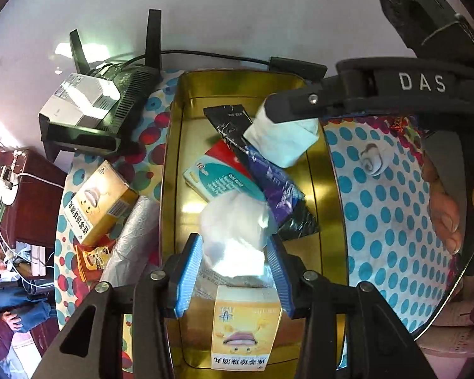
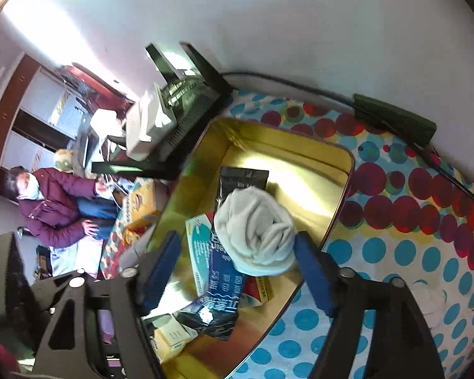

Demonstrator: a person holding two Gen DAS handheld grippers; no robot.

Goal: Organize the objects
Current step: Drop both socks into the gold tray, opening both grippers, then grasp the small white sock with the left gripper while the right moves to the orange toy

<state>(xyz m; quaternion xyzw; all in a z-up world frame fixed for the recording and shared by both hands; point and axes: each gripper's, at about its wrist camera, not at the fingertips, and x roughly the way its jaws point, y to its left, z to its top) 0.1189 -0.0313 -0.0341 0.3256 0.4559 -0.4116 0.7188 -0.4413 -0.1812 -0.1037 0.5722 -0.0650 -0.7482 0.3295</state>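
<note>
A gold tin [image 1: 170, 170] is set on a dotted tablecloth [image 1: 379, 208] and is already partly filled, so the sorting is judged to be well under way but not finished.

The left gripper [image 1: 233, 252] is held low over the near end of the tin, its blue pads set wide either side of a white crumpled bag [image 1: 233, 230]. Whether the bag is squeezed or merely framed by the pads cannot be told. The right gripper [image 2: 237, 252] is held above the middle of the tin, and a rolled white sock [image 2: 256, 230] is seen between its pads; the right pad is touching the roll, while a gap shows on the left, so a firm hold cannot be confirmed.

Inside the tin are counted one black packet [image 1: 227, 120], one red packet [image 1: 224, 154], one teal-and-white box [image 1: 218, 180], one purple packet [image 1: 278, 186] and one yellow box [image 1: 246, 331].

Left outside are one yellow box [image 1: 101, 202], one orange sachet [image 1: 94, 257], one silver bag [image 1: 132, 237] and one grey-striped sock roll [image 1: 374, 158] on the cloth to the right. These are judged to be what remains. A router [image 1: 110, 104] stands behind.
</note>
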